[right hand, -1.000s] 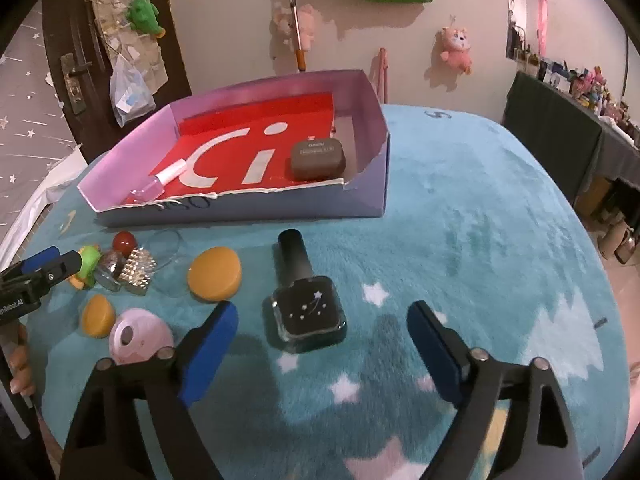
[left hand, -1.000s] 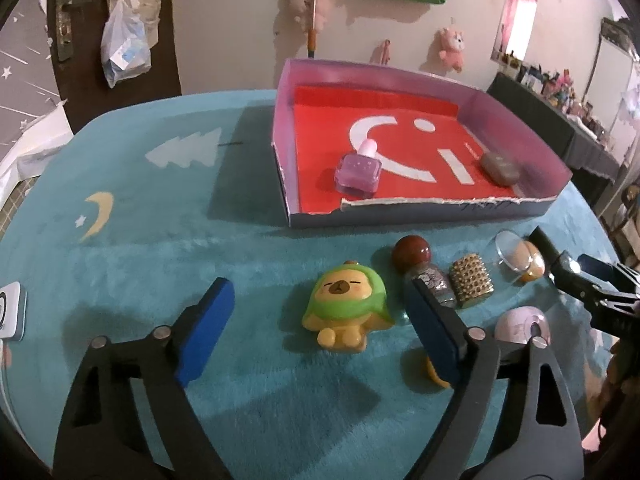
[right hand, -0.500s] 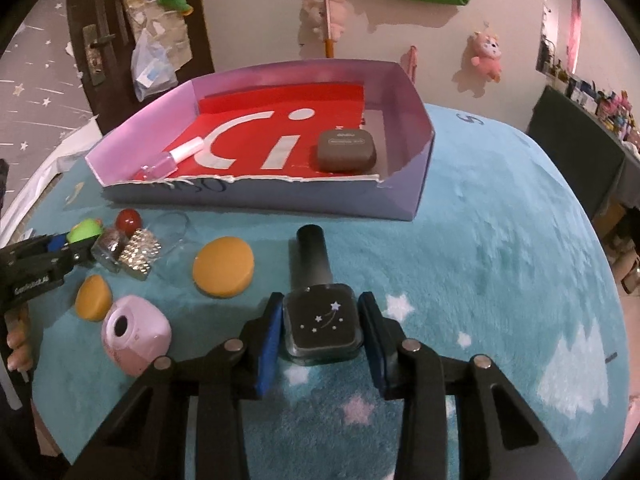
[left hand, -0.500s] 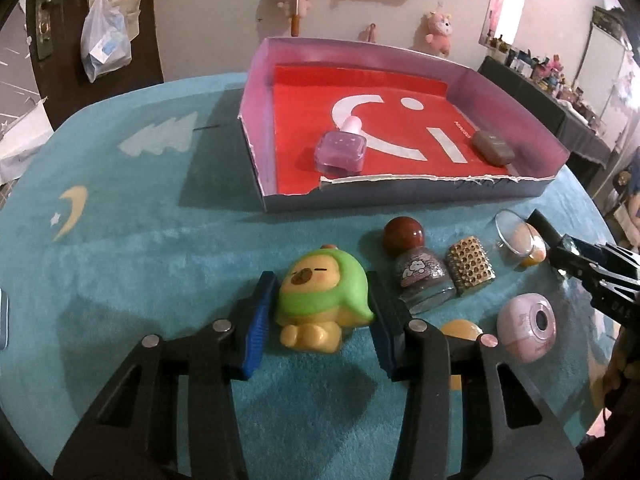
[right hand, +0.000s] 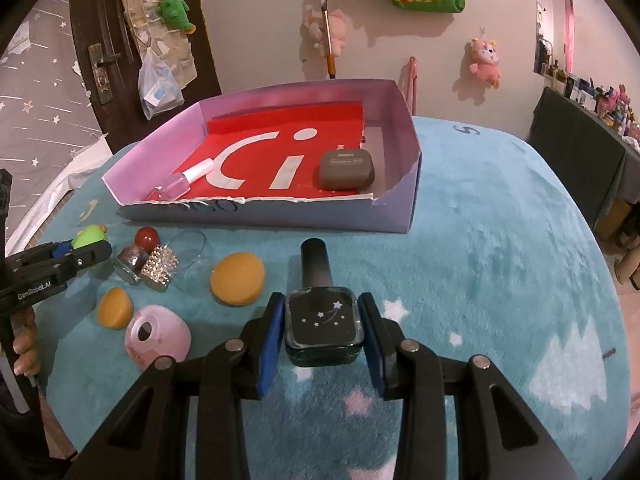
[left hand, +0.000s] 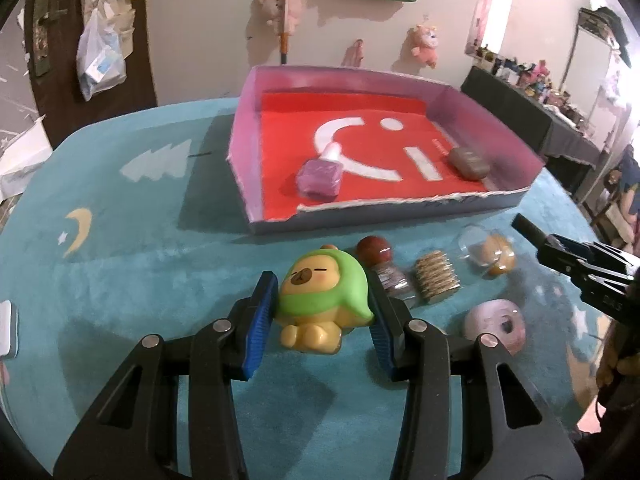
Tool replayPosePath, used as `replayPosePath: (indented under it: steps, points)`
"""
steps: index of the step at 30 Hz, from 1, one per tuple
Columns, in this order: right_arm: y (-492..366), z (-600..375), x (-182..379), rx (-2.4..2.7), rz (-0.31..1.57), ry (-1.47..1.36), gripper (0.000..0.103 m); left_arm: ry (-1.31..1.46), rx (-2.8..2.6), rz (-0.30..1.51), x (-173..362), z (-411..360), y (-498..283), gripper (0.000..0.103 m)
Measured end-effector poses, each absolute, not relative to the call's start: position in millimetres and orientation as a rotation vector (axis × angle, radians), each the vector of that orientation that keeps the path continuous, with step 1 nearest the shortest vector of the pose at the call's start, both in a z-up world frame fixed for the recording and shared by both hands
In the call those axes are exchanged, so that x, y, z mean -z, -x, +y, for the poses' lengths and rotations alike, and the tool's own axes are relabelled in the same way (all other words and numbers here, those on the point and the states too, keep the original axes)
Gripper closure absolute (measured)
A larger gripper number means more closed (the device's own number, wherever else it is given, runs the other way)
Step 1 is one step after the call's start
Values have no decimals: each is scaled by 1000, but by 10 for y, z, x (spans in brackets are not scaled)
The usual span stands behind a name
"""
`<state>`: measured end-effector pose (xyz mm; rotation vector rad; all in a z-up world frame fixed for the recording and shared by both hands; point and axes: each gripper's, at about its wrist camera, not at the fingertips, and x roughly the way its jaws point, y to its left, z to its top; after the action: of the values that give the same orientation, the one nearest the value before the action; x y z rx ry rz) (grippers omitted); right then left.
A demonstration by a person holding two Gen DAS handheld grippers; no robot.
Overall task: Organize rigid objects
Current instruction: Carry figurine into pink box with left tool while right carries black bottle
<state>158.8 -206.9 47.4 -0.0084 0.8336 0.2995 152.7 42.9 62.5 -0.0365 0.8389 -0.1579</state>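
Note:
A yellow bear figure in a green hood [left hand: 322, 300] sits on the teal rug, and my left gripper [left hand: 322, 324] is shut on it, blue pads pressing both sides. A dark square bottle with star print [right hand: 323, 322] lies flat with its black cap pointing away; my right gripper [right hand: 322, 332] is shut on its body. Behind both stands a shallow purple box with a red floor [left hand: 400, 216] [right hand: 256, 216], holding a pink bottle [left hand: 320, 178] and a brown case [right hand: 346, 170].
Loose on the rug lie a red-capped glitter bottle [left hand: 386, 268], a studded gold piece [left hand: 436, 282], a clear dome [left hand: 476, 242], a pink round gadget [right hand: 158, 336], an orange disc [right hand: 238, 278] and an orange half-round [right hand: 115, 307]. A dark cabinet [right hand: 580, 152] stands at the right.
Both grippers went from wide open to shut: the left closed on the hooded bear figure, the right on the dark star bottle. Each moved in closer around its object.

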Motion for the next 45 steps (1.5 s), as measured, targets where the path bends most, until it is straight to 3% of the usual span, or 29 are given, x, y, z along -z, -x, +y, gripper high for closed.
replayPosePath:
  steps: [13, 25, 45]
  points:
    - [-2019, -1747, -880, -398, 750, 49, 64, -53, 362, 836, -929, -78, -2236, 61]
    - [-2791, -1436, -610, -455, 868, 155, 64, -209, 416, 946, -632, -397, -2839, 61]
    - [-2954, -1330, -418, -494, 932, 245, 65, -267, 467, 990, -464, -464, -3018, 61]
